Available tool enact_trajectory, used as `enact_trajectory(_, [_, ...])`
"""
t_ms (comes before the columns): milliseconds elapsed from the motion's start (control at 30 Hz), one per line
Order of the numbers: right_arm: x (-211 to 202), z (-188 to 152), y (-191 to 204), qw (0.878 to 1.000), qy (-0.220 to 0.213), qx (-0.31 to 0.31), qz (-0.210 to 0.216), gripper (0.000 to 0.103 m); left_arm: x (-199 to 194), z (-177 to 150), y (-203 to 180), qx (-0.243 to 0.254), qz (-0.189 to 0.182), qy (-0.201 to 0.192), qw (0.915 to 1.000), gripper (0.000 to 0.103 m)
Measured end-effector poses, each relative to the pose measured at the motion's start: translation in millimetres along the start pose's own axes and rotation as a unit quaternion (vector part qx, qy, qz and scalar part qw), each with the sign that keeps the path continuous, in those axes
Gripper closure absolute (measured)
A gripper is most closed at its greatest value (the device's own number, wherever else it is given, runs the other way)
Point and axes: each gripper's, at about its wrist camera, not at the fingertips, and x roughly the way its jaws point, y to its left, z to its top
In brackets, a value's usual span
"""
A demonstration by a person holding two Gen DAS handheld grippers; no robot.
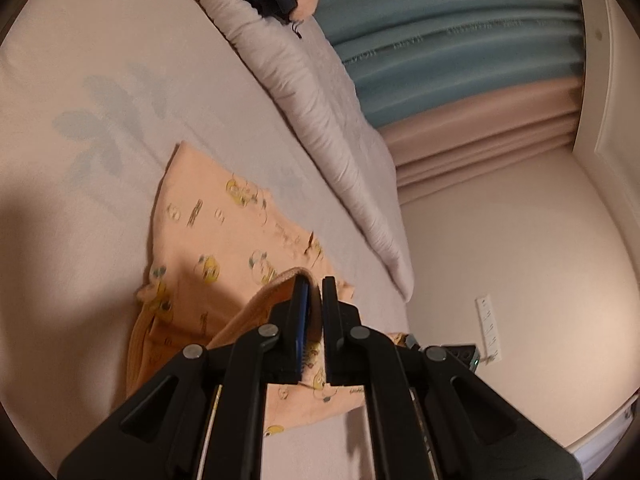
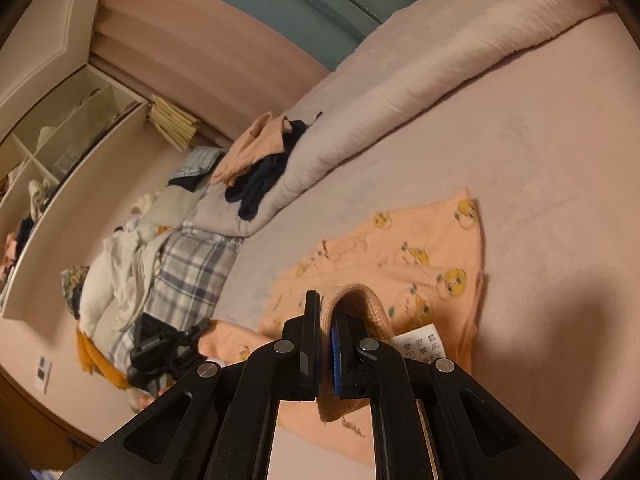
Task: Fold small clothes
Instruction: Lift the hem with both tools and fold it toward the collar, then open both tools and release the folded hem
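Observation:
A small peach garment (image 1: 216,236) printed with yellow cartoon birds lies on the pale bed sheet (image 1: 100,60). It also shows in the right wrist view (image 2: 420,248). My left gripper (image 1: 314,288) is shut on the garment's ribbed waistband and holds that edge lifted above the cloth. My right gripper (image 2: 327,300) is shut on another part of the ribbed waistband (image 2: 360,300), also lifted. A white care label (image 2: 420,344) hangs out beside the right fingers. My left gripper shows in the right wrist view (image 2: 160,344), low at the left.
A rolled grey duvet (image 1: 304,92) runs along the far side of the bed. A pile of other clothes (image 2: 256,160) and a plaid cloth (image 2: 196,272) lie at the bed's end. A shelf unit (image 2: 60,140) and curtains (image 1: 460,40) stand beyond.

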Motion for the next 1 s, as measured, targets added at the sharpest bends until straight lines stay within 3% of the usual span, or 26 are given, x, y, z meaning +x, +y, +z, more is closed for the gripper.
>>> enact_trajectory(100, [0,11,-2,1.000,-0.016,0.016,0.018,0.094,2,12,0,-0.014,-0.012,-0.019,0.9996,0.100])
enact_trajectory(233, [8,26,-11,0.999,-0.027,0.039,-0.003,0.094,11,30,2,-0.022,-0.006,-0.036,0.9991,0.100])
enact_trajectory(400, [30,37,-31,0.997,-0.020,0.070,-0.020,0.094,33,52,12,-0.024,0.033,-0.040,0.9984,0.100])
enact_trajectory(533, [59,38,-64,0.990,0.015,0.119,-0.072,0.094,50,56,32,-0.044,0.079,-0.031,0.9954,0.100])
enact_trajectory(567, [59,38,-64,0.990,0.015,0.119,-0.072,0.092,50,55,35,-0.044,0.087,-0.029,0.9948,0.100])
enact_trajectory(600, [62,40,-80,0.984,0.027,0.149,-0.093,0.082,50,53,37,-0.042,0.089,-0.026,0.9948,0.100])
enact_trajectory(667, [60,41,-85,0.982,0.028,0.159,-0.096,0.068,45,51,39,-0.035,0.090,-0.022,0.9951,0.100])
enact_trajectory(767, [44,46,-91,0.982,0.009,0.167,-0.089,0.066,33,47,36,-0.011,0.102,-0.016,0.9946,0.099])
enact_trajectory(867, [13,45,-87,0.983,-0.019,0.157,-0.094,0.064,23,41,35,-0.009,0.086,-0.001,0.9962,0.091])
enact_trajectory(1000, [-3,36,-71,0.989,-0.016,0.119,-0.091,0.064,21,28,35,-0.018,0.060,0.023,0.9978,0.075])
